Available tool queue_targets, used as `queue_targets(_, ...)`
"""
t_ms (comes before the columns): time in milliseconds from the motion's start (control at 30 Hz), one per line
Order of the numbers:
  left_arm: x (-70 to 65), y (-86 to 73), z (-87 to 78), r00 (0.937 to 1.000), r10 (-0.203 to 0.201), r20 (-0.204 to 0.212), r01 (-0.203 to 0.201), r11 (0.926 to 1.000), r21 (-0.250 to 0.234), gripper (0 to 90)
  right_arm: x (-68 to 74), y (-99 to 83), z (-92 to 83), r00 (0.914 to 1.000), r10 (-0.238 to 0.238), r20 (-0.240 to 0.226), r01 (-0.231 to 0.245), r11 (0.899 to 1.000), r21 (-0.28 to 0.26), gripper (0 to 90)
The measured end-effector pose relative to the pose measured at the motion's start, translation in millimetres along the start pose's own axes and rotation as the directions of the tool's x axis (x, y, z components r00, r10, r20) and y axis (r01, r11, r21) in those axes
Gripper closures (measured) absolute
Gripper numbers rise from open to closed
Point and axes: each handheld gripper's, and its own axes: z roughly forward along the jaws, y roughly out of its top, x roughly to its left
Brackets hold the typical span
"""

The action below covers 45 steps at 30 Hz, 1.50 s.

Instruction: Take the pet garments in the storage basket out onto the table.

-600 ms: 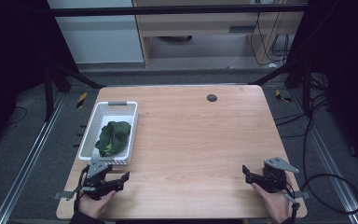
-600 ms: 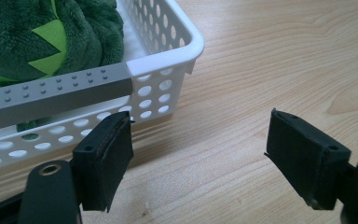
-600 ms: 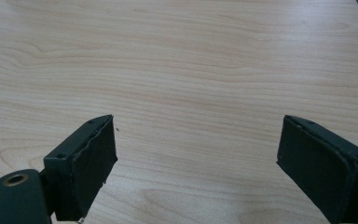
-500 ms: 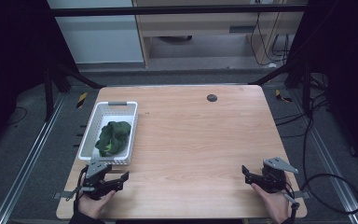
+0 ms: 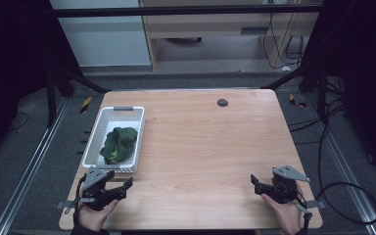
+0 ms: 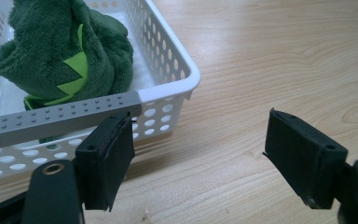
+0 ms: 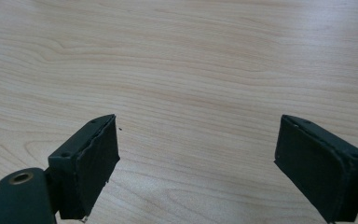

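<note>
High view overhead, facing forward-down on table (image 5: 200,147); gripper views low, close; left shares basket (image 6: 168,70)

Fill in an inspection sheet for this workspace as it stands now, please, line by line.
Surface: wooden table, bare across the middle, with a dark round spot near its far edge.
Job's things: green cloth bunched inside the white basket at the table's left.
Clutter: nothing seen.
Grippers: left claw open just short of the basket's near end, nothing between its jaws; right claw open over bare wood at the near right corner.
Cables: a black cable loops on the floor by the right claw; more hang at the back right.
Surroundings: dark floor, metal frame rails, cabinets behind.
</note>
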Motion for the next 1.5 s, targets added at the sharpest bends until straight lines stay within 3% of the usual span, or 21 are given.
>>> queue_targets(633,17.0,16.3,-14.6,0.998,-0.048,-0.041,0.046,0.9973,-0.058,22.5,0.6,-1.1,3.7,0.9997,-0.026,0.001,0.026,1.0,0.014,12.9)
queue_targets(1500,43.5,50.8,-17.5,0.9951,-0.059,-0.08,0.055,0.9972,-0.051,21.5,1.2,-1.8,6.7,0.999,-0.044,0.012,0.044,0.999,0.032,12.7)
